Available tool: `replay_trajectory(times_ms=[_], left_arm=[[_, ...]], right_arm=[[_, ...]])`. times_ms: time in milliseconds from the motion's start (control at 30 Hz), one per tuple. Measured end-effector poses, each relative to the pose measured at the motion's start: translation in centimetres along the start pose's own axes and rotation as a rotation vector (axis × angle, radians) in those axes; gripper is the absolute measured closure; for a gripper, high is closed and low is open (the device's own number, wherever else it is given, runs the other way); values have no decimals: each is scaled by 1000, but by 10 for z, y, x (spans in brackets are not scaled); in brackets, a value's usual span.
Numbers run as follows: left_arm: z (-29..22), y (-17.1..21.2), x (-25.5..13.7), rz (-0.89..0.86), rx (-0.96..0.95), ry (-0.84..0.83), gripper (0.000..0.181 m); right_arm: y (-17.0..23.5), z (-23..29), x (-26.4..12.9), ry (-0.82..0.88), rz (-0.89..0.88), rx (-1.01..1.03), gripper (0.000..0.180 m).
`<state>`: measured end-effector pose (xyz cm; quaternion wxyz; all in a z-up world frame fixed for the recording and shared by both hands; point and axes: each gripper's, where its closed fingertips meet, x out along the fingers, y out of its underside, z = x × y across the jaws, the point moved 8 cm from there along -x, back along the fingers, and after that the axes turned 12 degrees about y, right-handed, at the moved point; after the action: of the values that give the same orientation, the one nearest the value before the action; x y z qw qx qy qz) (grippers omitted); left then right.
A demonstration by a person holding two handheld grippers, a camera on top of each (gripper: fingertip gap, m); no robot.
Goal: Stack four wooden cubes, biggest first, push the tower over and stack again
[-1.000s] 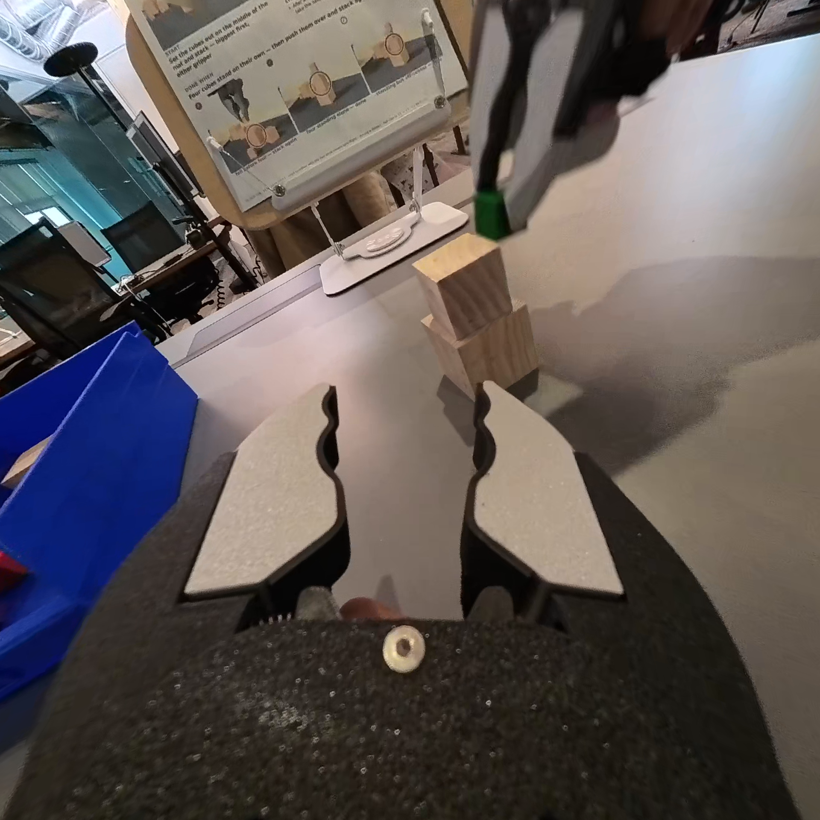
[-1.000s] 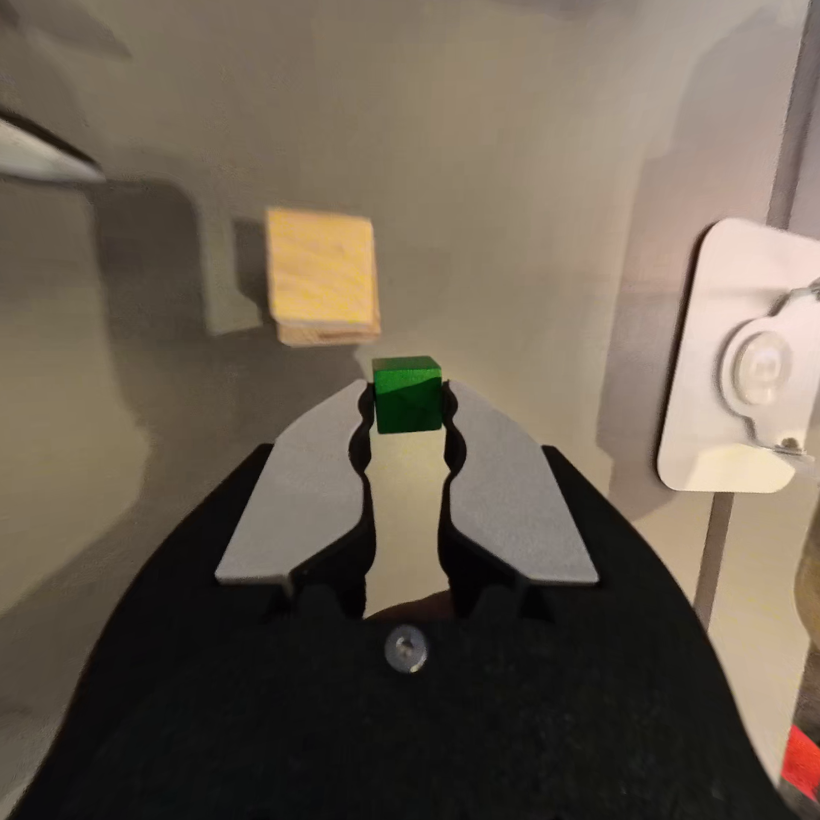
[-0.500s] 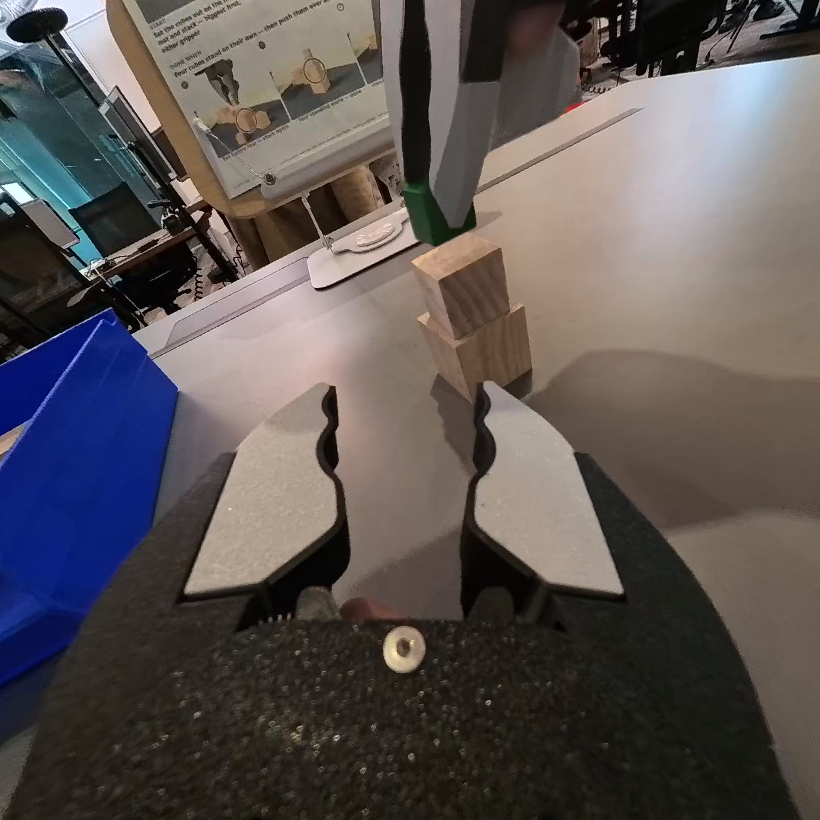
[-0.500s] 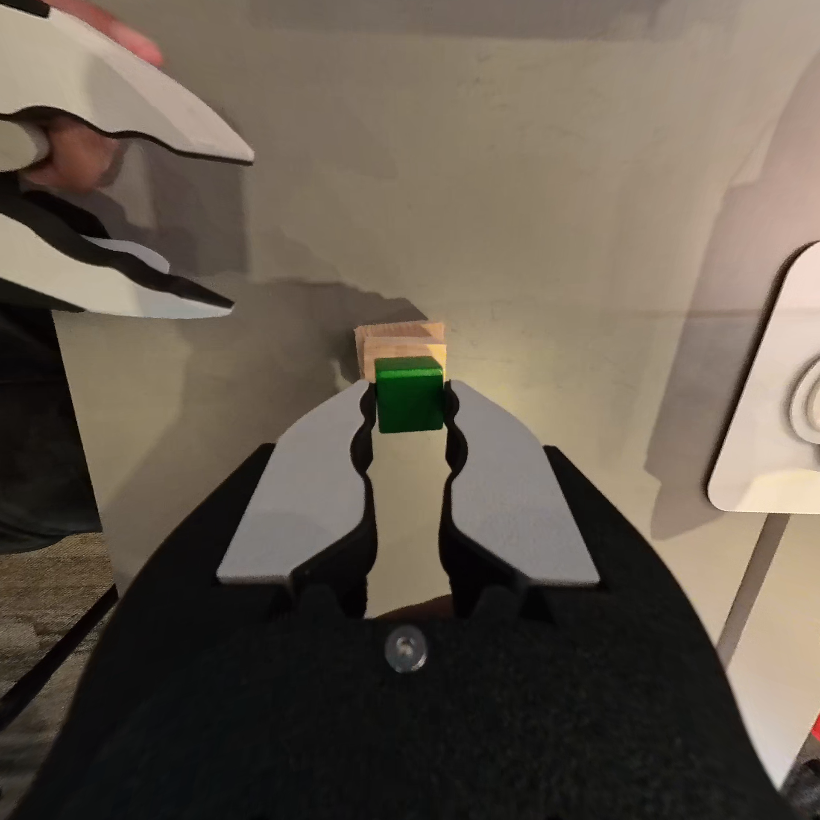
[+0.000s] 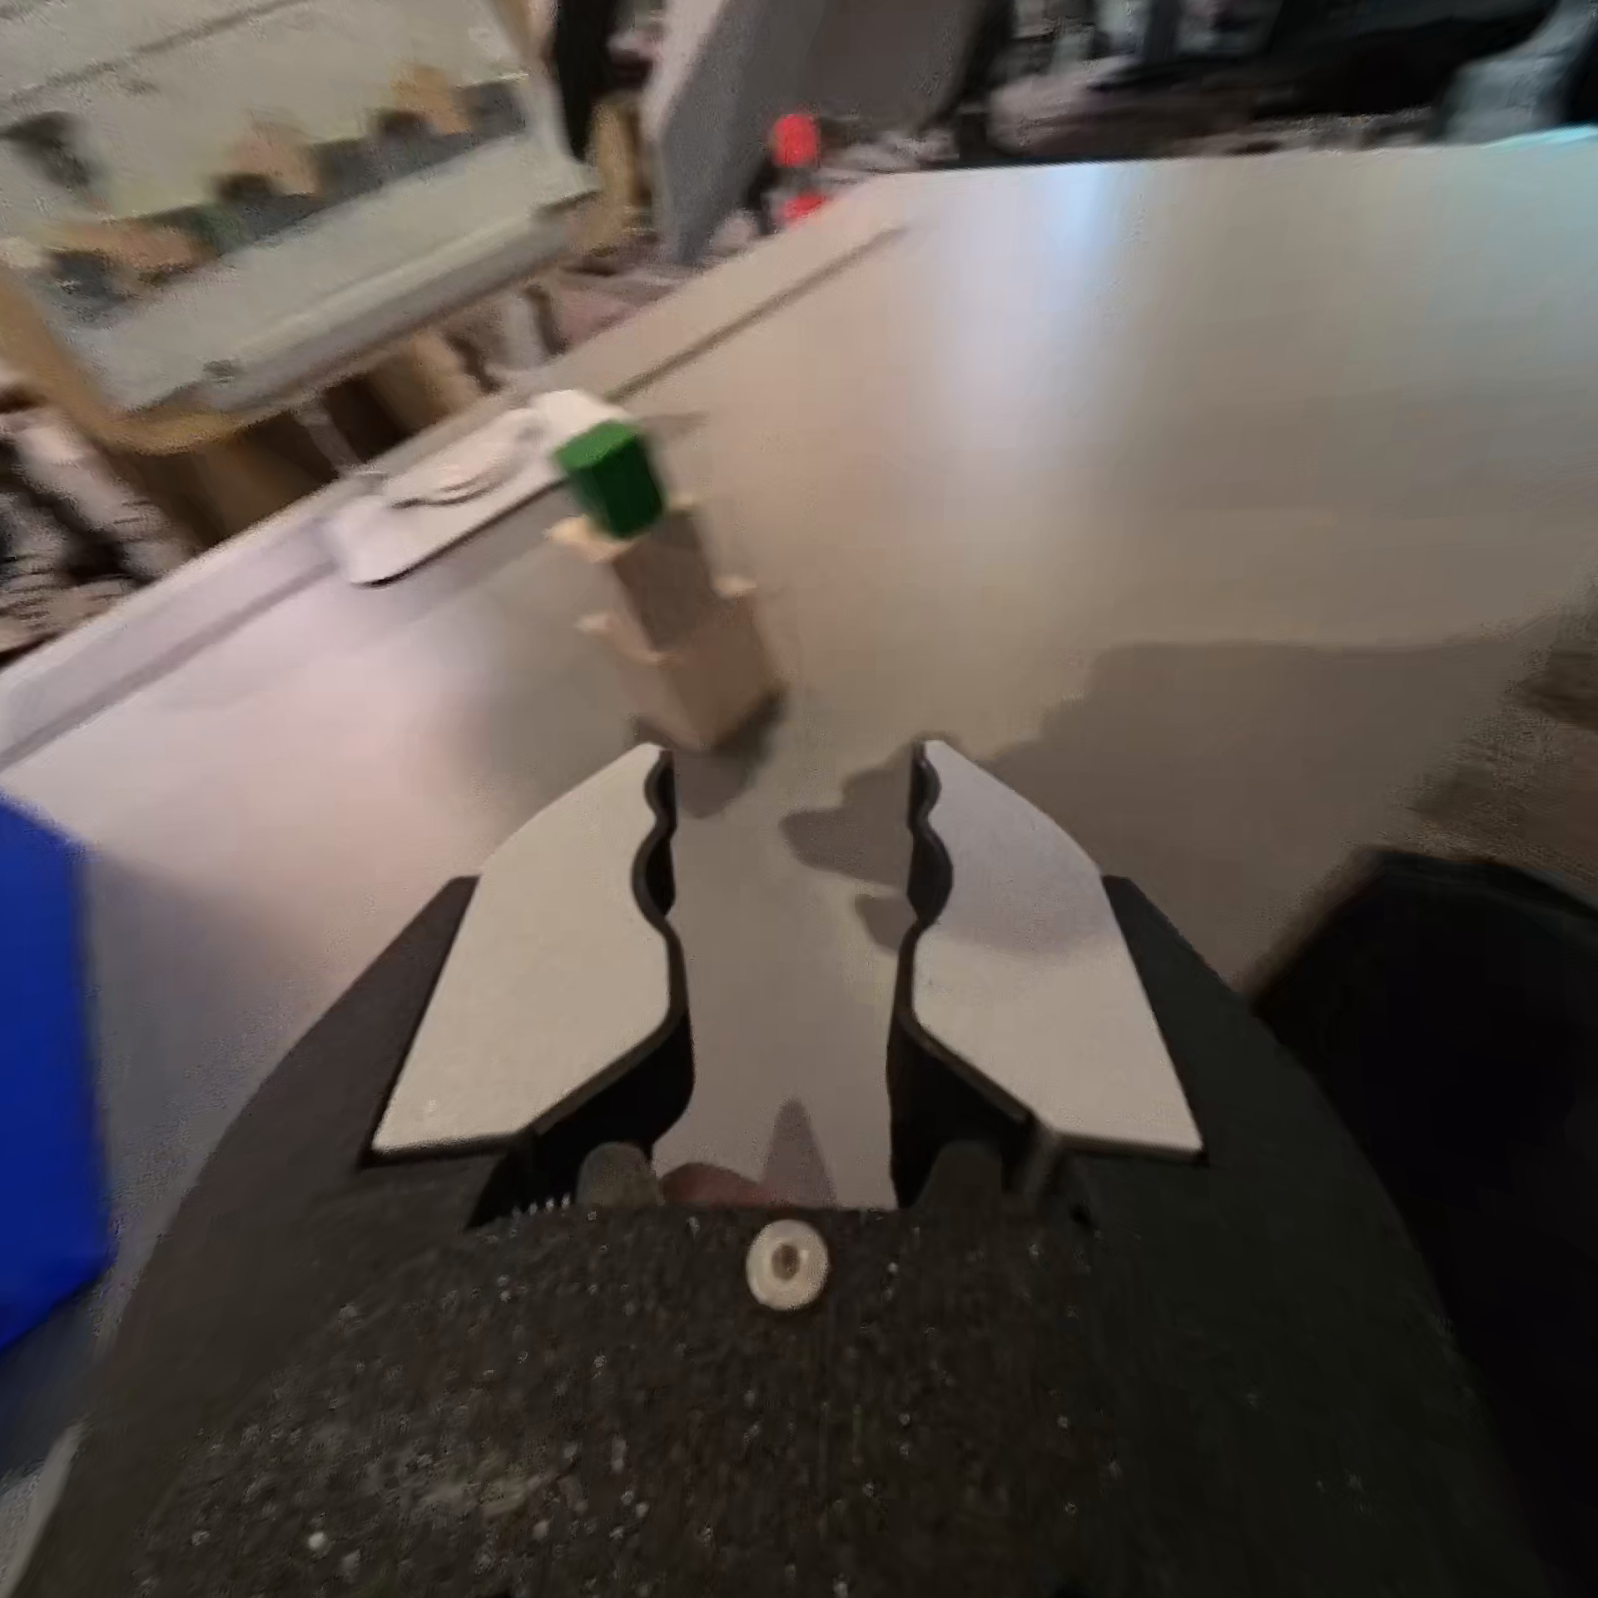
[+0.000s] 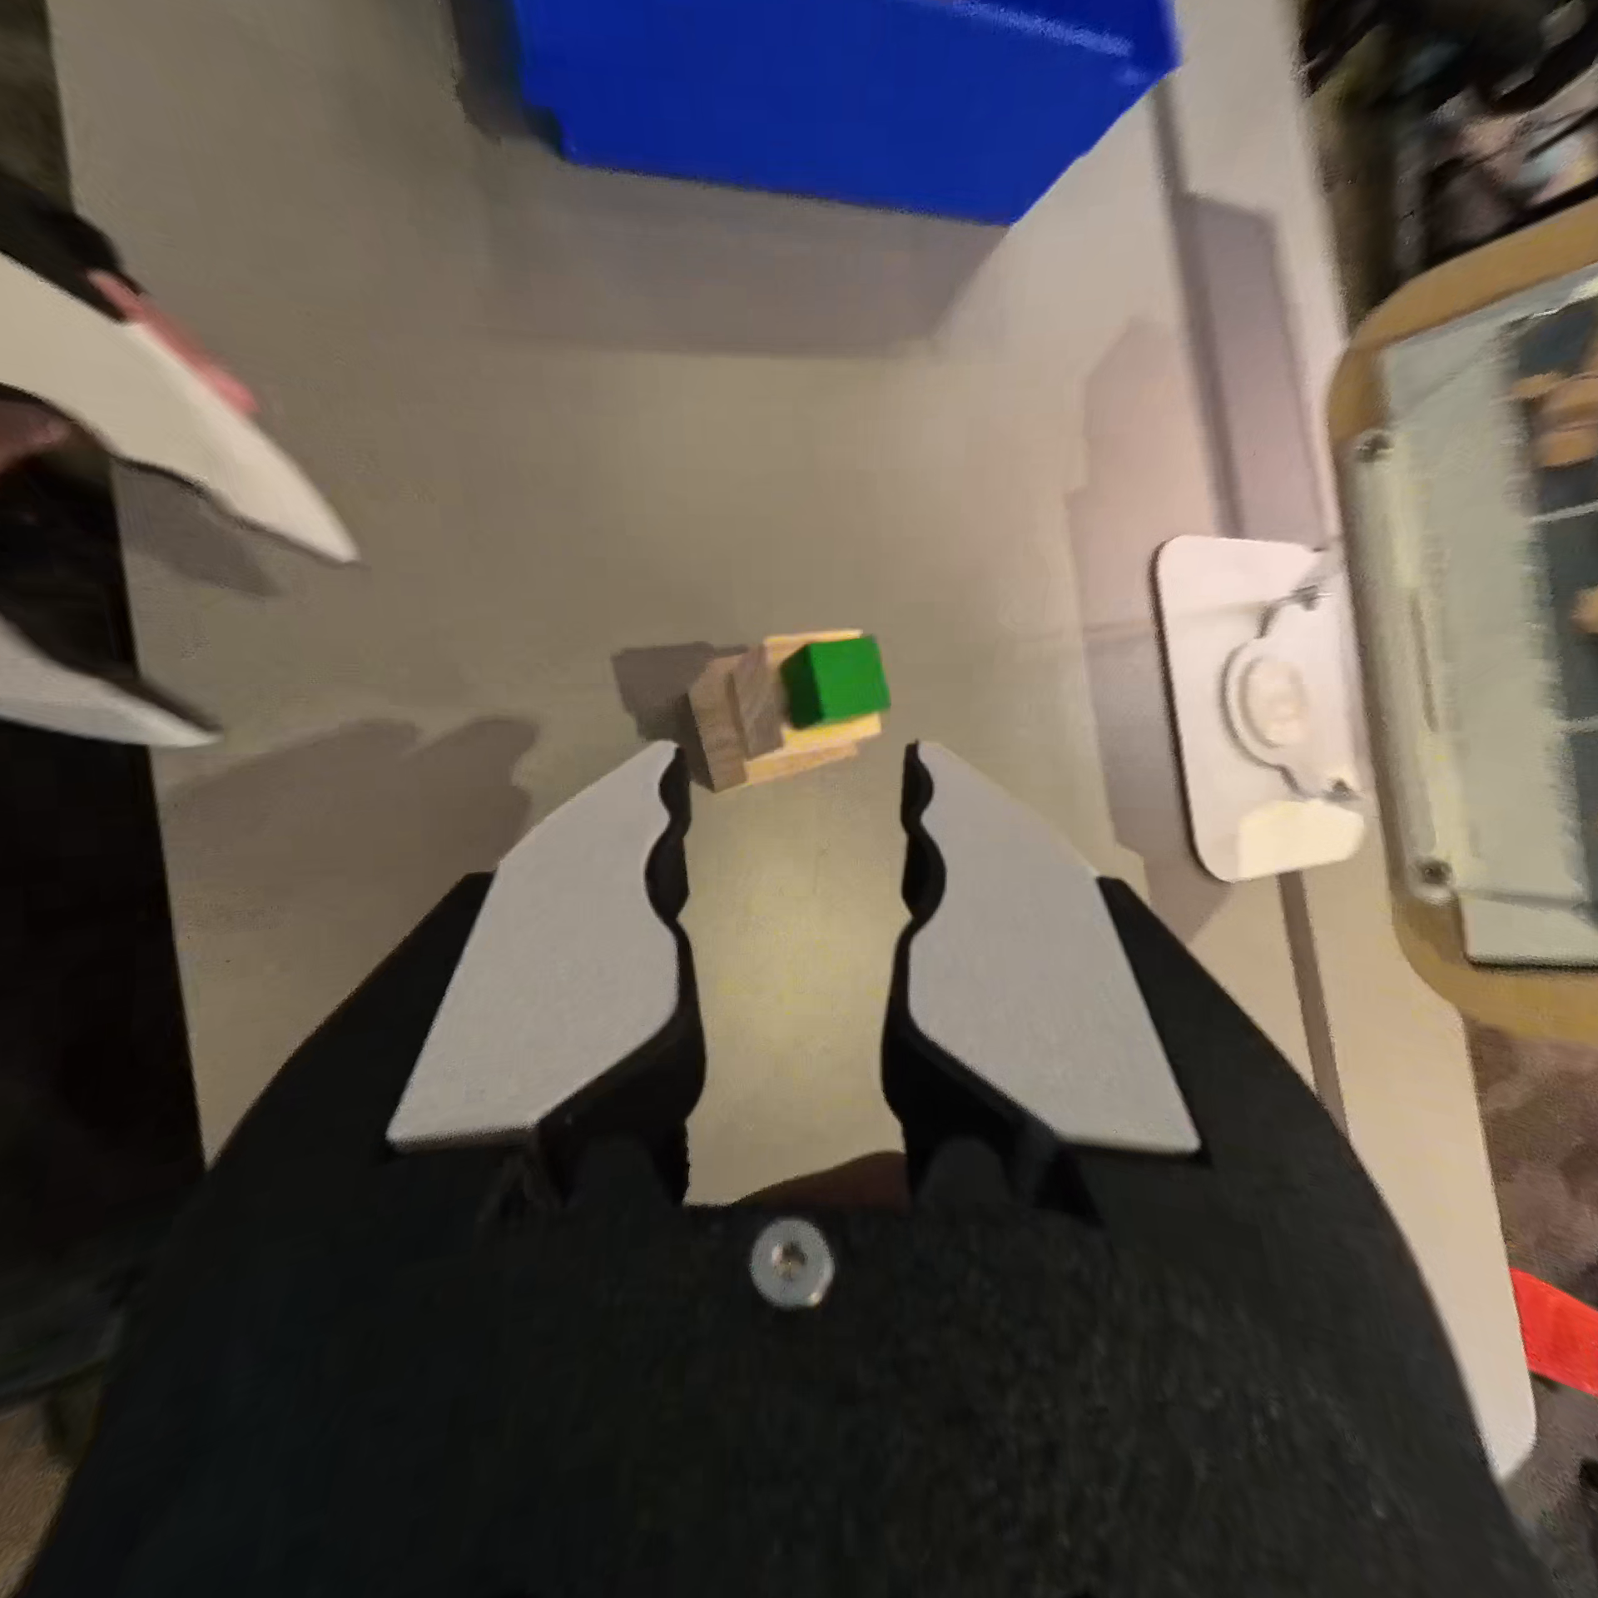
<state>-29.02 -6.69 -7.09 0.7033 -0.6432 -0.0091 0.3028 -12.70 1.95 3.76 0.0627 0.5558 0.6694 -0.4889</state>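
A small green cube [image 5: 610, 484] sits on top of two stacked plain wooden cubes [image 5: 692, 640] on the grey table; the left wrist view is blurred. From above, the green cube [image 6: 834, 681] rests on the wooden stack [image 6: 761, 744]. My left gripper [image 5: 789, 757] is open and empty, just in front of the stack's base. My right gripper [image 6: 789, 754] is open and empty, above and a little back from the stack. The left gripper's fingers [image 6: 216, 484] show at the left edge of the right wrist view.
A blue bin [image 6: 830, 104] stands beyond the stack, and its edge [image 5: 43, 1081] shows at the left of the left wrist view. A white stand base [image 6: 1254, 700] holds an instruction board [image 5: 259, 173] behind the stack.
My right gripper has opened and let go of the green cube onto the wooden stack, then drawn up and back. The left gripper has shifted; its view is now blurred.
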Motion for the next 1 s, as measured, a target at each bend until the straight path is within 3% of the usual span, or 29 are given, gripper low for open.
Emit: replay_trajectory(times_ms=[33, 100, 200, 367, 500, 567, 600, 633, 767, 867, 1000], left_arm=[[-20, -3, -11, 5, 7, 91, 129], [-64, 7, -24, 91, 44, 290, 139], [-117, 51, -18, 326, 135, 445, 131], [-140, 114, 27, 582, 207, 418, 131], [-122, 137, 67, 653, 138, 365, 132], [-118, 147, 80, 694, 121, 391, 138], [-118, 151, 86, 714, 136, 386, 132], [-118, 154, 91, 736, 146, 391, 125], [-124, 156, 104, 789, 183, 398, 126], [-129, 157, 106, 851, 187, 415, 150], [-134, 155, 104, 889, 216, 392, 153]], right_arm=[[9, 12, -15, 43, -32, 3, 133], [28, 39, -39, 99, -78, 10, 133], [55, 77, -58, 124, -97, 44, 134], [95, 108, -64, 109, -86, 108, 134], [119, 105, -71, 152, -27, 107, 135], [126, 105, -79, 137, -57, 140, 135], [128, 106, -82, 126, -84, 160, 136], [131, 107, -86, 118, -101, 174, 136], [142, 107, -98, 139, -117, 190, 136], [144, 108, -107, 139, -149, 204, 137], [141, 107, -113, 163, -153, 187, 138]])
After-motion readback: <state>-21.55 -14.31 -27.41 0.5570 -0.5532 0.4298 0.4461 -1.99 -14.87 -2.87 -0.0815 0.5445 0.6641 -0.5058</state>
